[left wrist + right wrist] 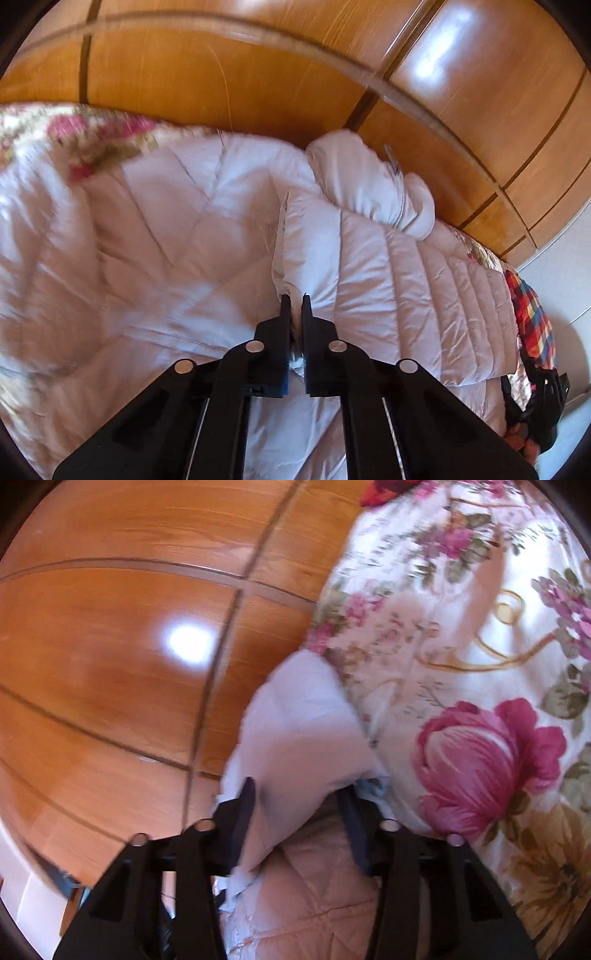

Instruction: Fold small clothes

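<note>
The pale quilted jacket [388, 266] lies on a bed, over a pale quilt [147, 240] and a floral bedspread [480, 664], beside a wooden wardrobe [221, 74]. Its bulky hood or collar end [369, 177] is bunched toward the wardrobe.

The left tongs [295, 301] are pressed together, pinching 1 edge fold of the jacket. The pinch sits at the hem edge, probably so that the whole panel follows when the edge is carried over.

The right tongs [299, 794] stand partly closed with a corner of the pale fabric [295, 731] between them. The left finger [245, 812] lies against the cloth; whether the other finger presses on it cannot be told.

2 grip points on 1 garment suggest that a fold is under way. A checked cloth [532, 314] lies at the bed's far side, untouched.
</note>
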Demonstrator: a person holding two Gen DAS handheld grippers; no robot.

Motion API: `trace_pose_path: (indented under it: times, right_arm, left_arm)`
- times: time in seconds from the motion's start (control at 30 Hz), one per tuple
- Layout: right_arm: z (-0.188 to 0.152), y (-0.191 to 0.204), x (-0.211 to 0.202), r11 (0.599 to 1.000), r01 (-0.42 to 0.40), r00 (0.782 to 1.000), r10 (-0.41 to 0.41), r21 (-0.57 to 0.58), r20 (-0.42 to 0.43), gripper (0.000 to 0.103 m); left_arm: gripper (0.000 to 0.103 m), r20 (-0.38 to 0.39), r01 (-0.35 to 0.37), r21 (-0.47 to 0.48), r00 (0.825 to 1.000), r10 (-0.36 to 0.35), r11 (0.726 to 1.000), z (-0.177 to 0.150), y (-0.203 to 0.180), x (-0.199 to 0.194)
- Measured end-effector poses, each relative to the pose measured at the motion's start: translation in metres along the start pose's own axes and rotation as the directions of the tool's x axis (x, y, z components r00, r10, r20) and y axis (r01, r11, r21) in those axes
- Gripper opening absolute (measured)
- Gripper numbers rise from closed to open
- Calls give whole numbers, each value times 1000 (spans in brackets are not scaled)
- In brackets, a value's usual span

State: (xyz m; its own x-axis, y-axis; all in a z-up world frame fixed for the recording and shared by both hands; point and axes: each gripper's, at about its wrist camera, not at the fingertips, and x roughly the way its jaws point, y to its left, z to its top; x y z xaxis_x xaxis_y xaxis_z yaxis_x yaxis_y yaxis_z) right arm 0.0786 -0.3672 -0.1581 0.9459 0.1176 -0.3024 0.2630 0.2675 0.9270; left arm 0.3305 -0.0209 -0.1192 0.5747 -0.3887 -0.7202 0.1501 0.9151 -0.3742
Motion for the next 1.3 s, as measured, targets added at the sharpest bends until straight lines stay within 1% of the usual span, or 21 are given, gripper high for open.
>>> trace_pose_path:
  times: [0.03, 0.1, 0.13, 0.2, 0.3, 0.43, 0.53, 0.6, 0.7, 0.77, 0.83, 0.93, 1.0, 1.03, 1.07, 1.1, 1.13, 1.2, 1.23, 1.27, 1.3]
  right_arm:
    - [2, 2, 1, 999, 35, 999, -34, 23, -13, 24]
    - [8, 6, 2, 996, 66, 997, -64, 56, -35, 13]
    - [10, 12, 2, 997, 65, 997, -64, 41, -40, 8]
    - [9, 26, 4, 996, 82, 996, -84, -43, -43, 8]
    - [-5, 37, 19, 967, 151, 983, -168, -205, -67, 8]
    - [-14, 33, 29, 944, 189, 977, -209, -269, -47, 6]
    - [-17, 32, 33, 933, 212, 974, -228, -290, -20, 6]
    - [-18, 33, 32, 933, 209, 975, -221, -294, -10, 7]
    - [-21, 41, 19, 923, 228, 971, -238, -309, 7, 21]
    - [-27, 56, 3, 907, 255, 966, -255, -334, 45, 47]
    - [-36, 78, -14, 867, 273, 962, -247, -416, 115, 48]
    - [-41, 113, -16, 771, 311, 950, -239, -556, 201, 48]
    - [-37, 129, 1, 718, 321, 947, -247, -618, 205, 44]
    - [-33, 134, 19, 683, 338, 940, -278, -647, 197, 35]
    - [-29, 135, 34, 666, 344, 935, -305, -662, 179, 25]
    - [-24, 133, 48, 659, 350, 930, -333, -666, 158, 23]
    - [-17, 128, 66, 661, 371, 917, -373, -653, 143, 23]
    - [-5, 115, 86, 667, 411, 895, -427, -622, 133, 17]
    - [2, 107, 94, 667, 434, 881, -454, -605, 133, 11]
    - [8, 100, 102, 662, 460, 866, -482, -592, 133, 1]
    - [13, 95, 107, 664, 472, 858, -497, -580, 129, 0]
  left_arm:
    - [3, 23, -3, 12, 1000, 2, 1000, 2, 1, -9]
    - [2, 69, -4, 20, 998, 3, 1000, 4, 5, -22]
    - [2, 82, -5, 13, 997, 4, 1000, 5, 8, -27]
    - [2, 95, -11, 4, 995, 11, 1000, 5, 17, -33]
    - [2, 96, -84, 25, 992, 82, 996, -5, 24, -26]
    - [2, 80, -93, -23, 992, 95, 995, -21, 45, -14]
    - [3, 91, -143, 48, 986, 139, 988, -28, 35, -5]
    - [3, 89, -154, 64, 985, 148, 986, -29, 32, -4]
    - [5, 91, -110, 25, 990, 107, 994, -31, 42, -8]
    - [5, 92, -76, -1, 993, 76, 997, -31, 48, -9]
    - [5, 94, -63, -11, 993, 64, 998, -31, 48, -8]
    - [5, 96, -71, -5, 993, 71, 997, -31, 47, -8]
    - [5, 98, -76, -1, 992, 76, 997, -31, 47, -9]
    - [5, 98, -78, 1, 992, 78, 997, -31, 46, -9]
    - [5, 98, -82, 4, 992, 81, 997, -31, 45, -10]
    - [5, 99, -89, 9, 991, 87, 996, -31, 44, -9]
    - [5, 98, -96, 15, 991, 94, 995, -31, 43, -9]
    - [5, 99, -113, 28, 989, 110, 993, -32, 40, -8]
    - [5, 99, -115, 31, 989, 112, 993, -32, 39, -8]
    - [5, 98, -116, 32, 989, 112, 993, -32, 39, -8]
    - [5, 96, -115, 33, 989, 112, 993, -32, 39, -7]
